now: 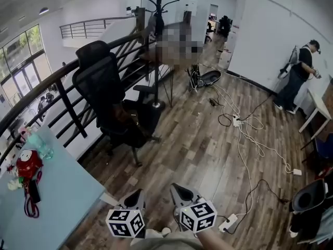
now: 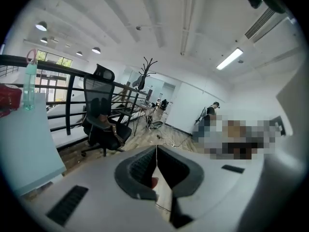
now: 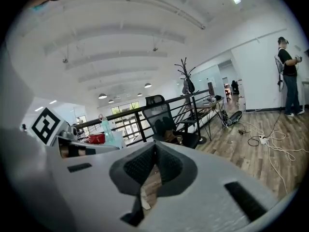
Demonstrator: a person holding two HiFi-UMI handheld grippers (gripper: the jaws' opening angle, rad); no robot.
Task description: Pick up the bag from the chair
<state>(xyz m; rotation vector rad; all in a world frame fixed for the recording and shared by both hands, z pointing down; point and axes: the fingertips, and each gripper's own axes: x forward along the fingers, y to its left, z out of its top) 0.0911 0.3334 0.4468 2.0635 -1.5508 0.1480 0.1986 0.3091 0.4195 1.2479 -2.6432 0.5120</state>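
Holding both tools low in front of us, we see the left tool (image 1: 136, 195) and the right tool (image 1: 182, 192) side by side above the wood floor (image 1: 208, 139), their marker cubes just beside each other. Each gripper view shows its tool's jaws pressed together, with nothing between them. The bag (image 1: 126, 119), a brown one, lies on the seat of the black office chair (image 1: 101, 77), well apart from both tools and ahead of them to the left. That chair stands just beside a dark railing (image 1: 57, 90), with a black coat stand (image 1: 156, 14) behind it. At our left, a pale blue worktop (image 1: 67, 191) carries a red item (image 1: 27, 163) and a clear bottle (image 1: 42, 146). White cables (image 1: 244, 134) trail across the floor to the right, and a person (image 1: 299, 77) in dark clothes stands by the far wall.
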